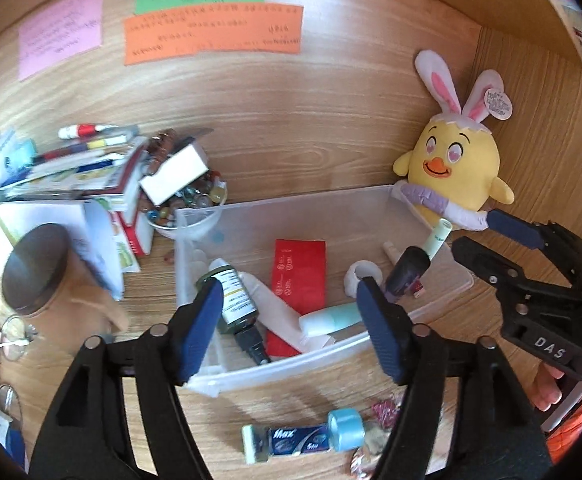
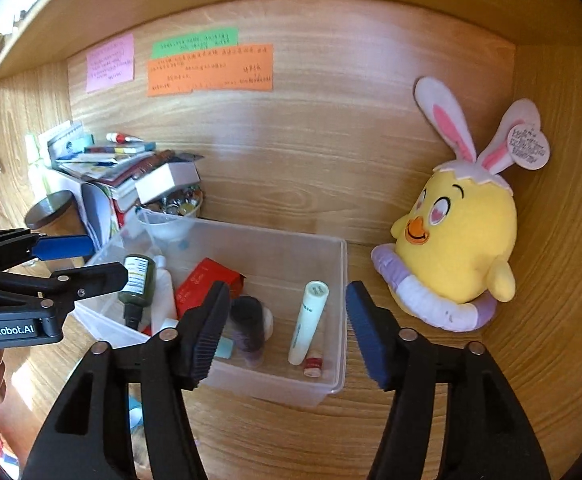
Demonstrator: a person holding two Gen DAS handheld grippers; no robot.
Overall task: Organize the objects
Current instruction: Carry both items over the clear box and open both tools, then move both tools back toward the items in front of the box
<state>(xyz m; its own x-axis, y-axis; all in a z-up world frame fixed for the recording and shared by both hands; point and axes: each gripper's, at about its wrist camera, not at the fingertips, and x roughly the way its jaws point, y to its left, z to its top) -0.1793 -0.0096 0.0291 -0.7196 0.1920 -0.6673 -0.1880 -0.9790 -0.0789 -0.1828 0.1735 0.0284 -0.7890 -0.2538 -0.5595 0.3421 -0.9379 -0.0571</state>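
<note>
Left wrist view: the left gripper (image 1: 287,320) hangs over the clear bin's (image 1: 275,372) near rim, fingers apart and empty — bare wood stretches behind.

Right wrist view: the right gripper (image 2: 287,330) gapes empty above the bin's (image 2: 343,300) right wall — plush chick (image 2: 463,248) just beside.

A yellow chick plush (image 2: 457,240) with bunny ears sits in the corner; pink, green and orange paper notes (image 2: 210,67) stick to the wooden back panel (image 2: 331,120).
</note>
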